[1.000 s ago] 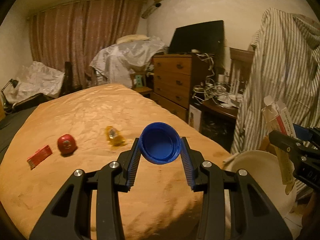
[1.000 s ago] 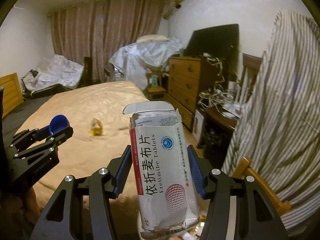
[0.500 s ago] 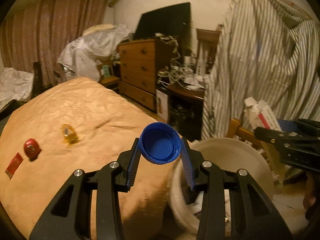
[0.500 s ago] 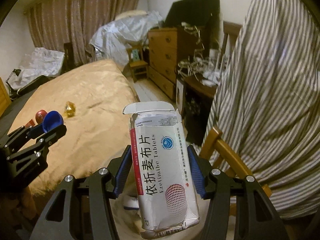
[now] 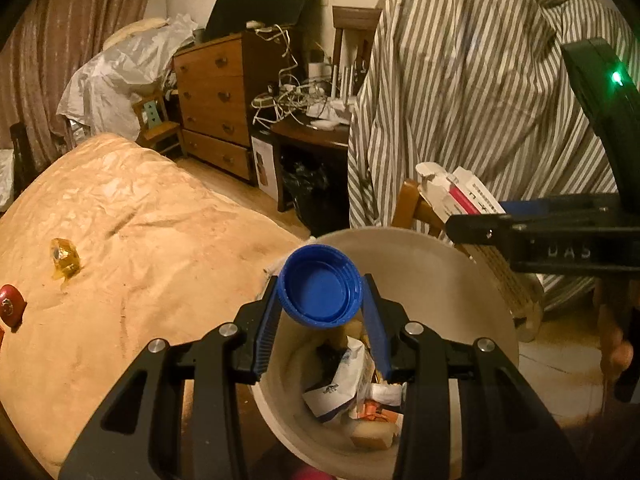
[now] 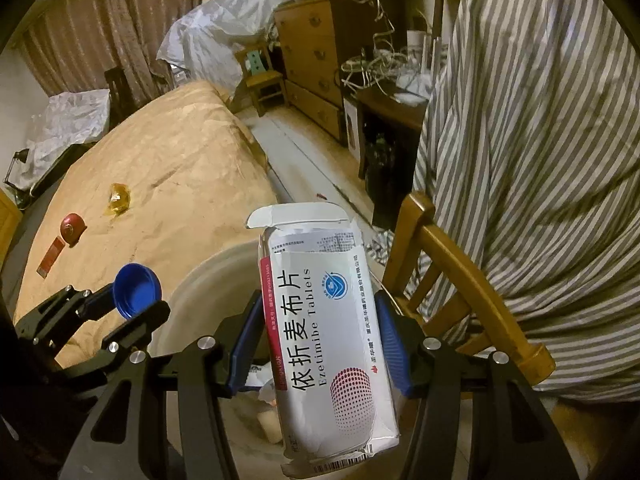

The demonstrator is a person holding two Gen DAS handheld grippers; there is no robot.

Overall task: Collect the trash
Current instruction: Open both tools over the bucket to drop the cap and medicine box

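A: Where is the trash right now?

B: Two pieces are in the air. The left gripper [image 5: 322,312] is clenched on a blue cap [image 5: 320,286], open side toward the camera, and it hangs over the mouth of the bin [image 5: 452,276]. The right gripper [image 6: 318,344] is clamped on a tablet box [image 6: 326,332] with its top flap torn open; in the left view the box [image 5: 460,196] sits above the bin's far rim.

A: So the bin is already in use?

B: Yes. Crumpled wrappers and paper [image 5: 348,376] lie at its bottom, so some collecting looks done. It stands on the floor just beside the bed [image 5: 140,240], with a wooden chair [image 6: 452,264] and a striped cloth [image 6: 540,120] on its other side.

A: And what remains?

B: Neither held piece is released yet; both jaws would need to open over the bin. On the bed three items are left: a yellow wrapper [image 6: 119,199], a red round thing [image 6: 72,225] and a flat red packet [image 6: 51,258], all well apart from the bin. By that count the job seems roughly midway.
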